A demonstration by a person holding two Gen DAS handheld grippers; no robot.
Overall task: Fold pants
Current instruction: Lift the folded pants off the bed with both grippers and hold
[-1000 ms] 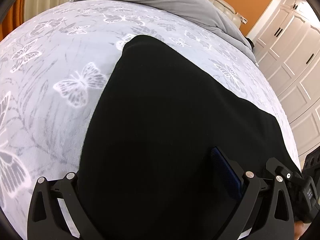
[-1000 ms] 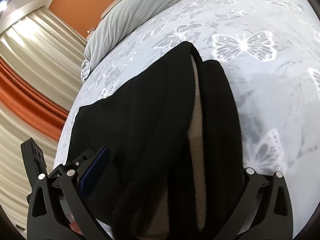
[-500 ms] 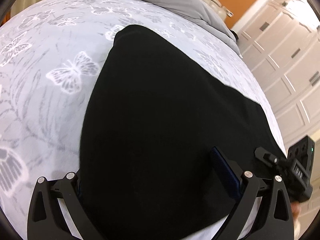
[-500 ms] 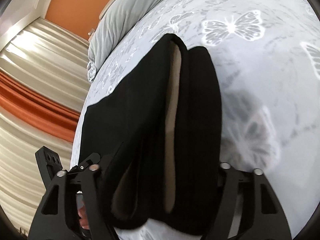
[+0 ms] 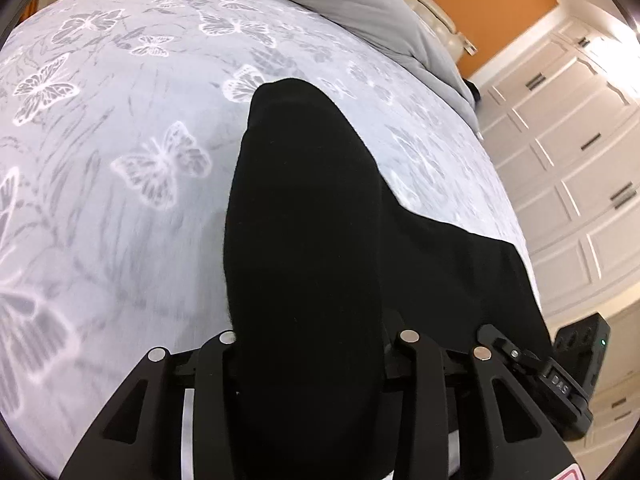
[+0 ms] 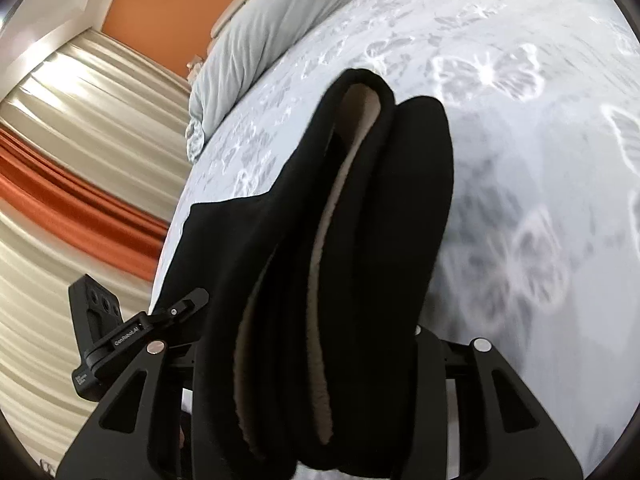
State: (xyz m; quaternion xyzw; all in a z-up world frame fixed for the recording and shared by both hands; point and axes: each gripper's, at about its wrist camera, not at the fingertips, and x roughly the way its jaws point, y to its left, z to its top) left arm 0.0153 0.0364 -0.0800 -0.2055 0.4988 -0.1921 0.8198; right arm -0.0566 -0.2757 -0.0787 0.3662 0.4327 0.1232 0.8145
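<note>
The black pants (image 5: pixel 304 216) lie on a butterfly-print bedspread (image 5: pixel 120 128). My left gripper (image 5: pixel 312 356) is shut on a bunched edge of the pants and holds it raised. My right gripper (image 6: pixel 308 356) is shut on the other end, where the beige fleece lining (image 6: pixel 320 280) shows between black folds (image 6: pixel 400 208). The fingertips of both grippers are hidden by cloth. The right gripper's body (image 5: pixel 576 376) shows at the lower right of the left wrist view; the left gripper's body (image 6: pixel 104 332) shows at the lower left of the right wrist view.
A grey duvet (image 5: pixel 340 4) is bunched at the head of the bed against an orange wall (image 5: pixel 500 12). White wardrobe doors (image 5: pixel 580 152) stand beside the bed. Beige and orange curtains (image 6: pixel 72 184) hang on the other side.
Both grippers have closed on the near edge of the pants and lifted it. The cloth is now gathered into narrow raised folds between the jaws.
</note>
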